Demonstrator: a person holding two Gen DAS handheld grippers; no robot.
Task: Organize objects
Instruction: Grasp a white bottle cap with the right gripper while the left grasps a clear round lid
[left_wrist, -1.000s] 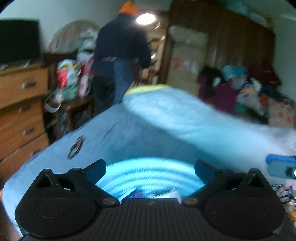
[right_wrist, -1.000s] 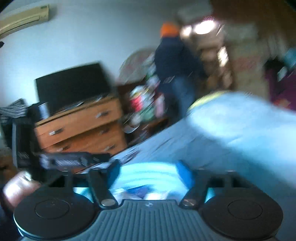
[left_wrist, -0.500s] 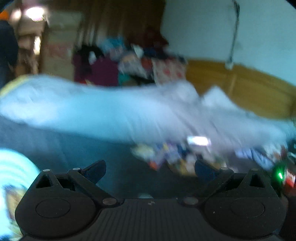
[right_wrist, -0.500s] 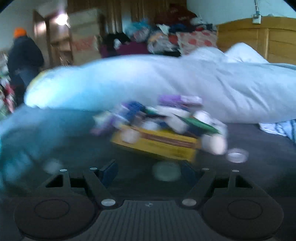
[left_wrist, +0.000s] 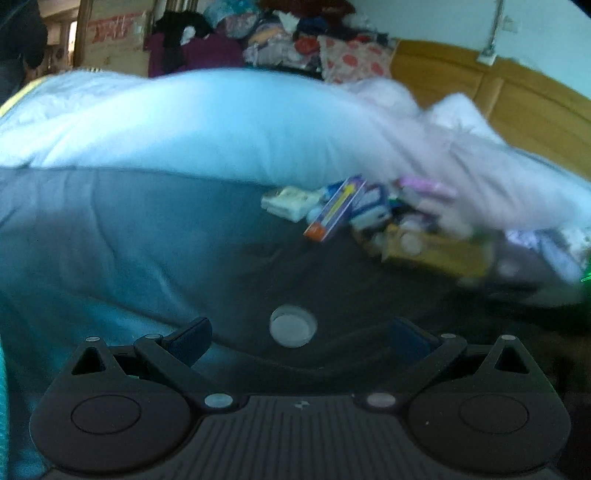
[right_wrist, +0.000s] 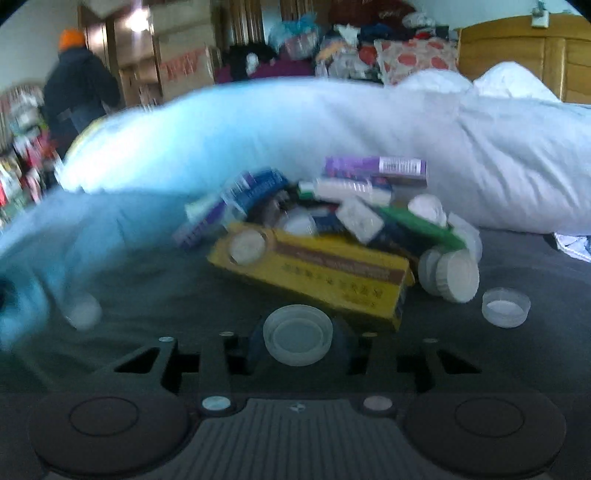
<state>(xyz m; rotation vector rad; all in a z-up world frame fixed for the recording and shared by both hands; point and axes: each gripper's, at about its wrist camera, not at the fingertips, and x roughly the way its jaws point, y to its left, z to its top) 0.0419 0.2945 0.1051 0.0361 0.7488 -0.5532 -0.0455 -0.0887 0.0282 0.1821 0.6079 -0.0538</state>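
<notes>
A heap of small boxes and jars lies on the dark bedcover, with a long yellow box in front and a purple box on top. My right gripper is low over the cover, its fingers drawn in against a translucent white cap. In the left wrist view the same heap sits ahead to the right. My left gripper is open, and another white cap lies on the cover between its fingers, untouched.
A puffy white duvet rises behind the heap. White jar lids and a loose cap lie right of the yellow box; a blurred cap lies left. A person in an orange hat stands far left. A wooden headboard is at the right.
Both views swung right, away from the striped basket and dresser, onto the heap. My right gripper's fingers closed in around the white cap. My left gripper stayed open.
</notes>
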